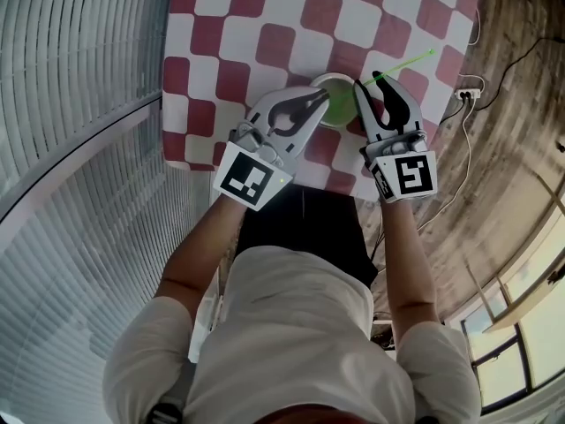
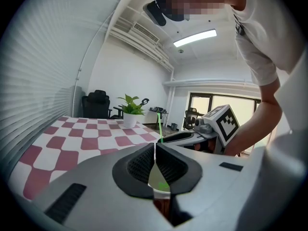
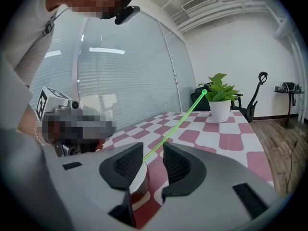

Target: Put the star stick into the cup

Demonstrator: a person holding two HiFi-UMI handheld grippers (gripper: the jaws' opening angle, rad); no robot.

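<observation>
- Below, in the head view, a red-and-white chequered tabletop (image 1: 265,25) with a pale cup (image 1: 328,77) standing near its front edge.
- Left hand-held gripper (image 2: 155,146) closed on the cup's rim, pads drawn almost together with only the thin wall pinched between them.
- Right hand-held gripper (image 3: 154,150) just beside the cup on the other side, jaws standing apart and gripping nothing.
- Star stick (image 3: 178,121), thin and bright green, passing through the gap between those open jaws with neither pad pressing on it.
- Lower end of the stick down at the cup's mouth, upper end slanting up and away over the tabletop, with a small green head too small to make out.
- No telling whether the lower end reaches the cup's bottom.
- Both hand-held grippers close together at the cup, marker cubes turned toward the person.
- At the far end of the tabletop, a potted plant (image 3: 220,100) in a white pot.
- Beyond that end, a black office chair (image 2: 96,105).
- On the wooden floor to the right of the tabletop, a white power strip (image 1: 468,93) with cables.
</observation>
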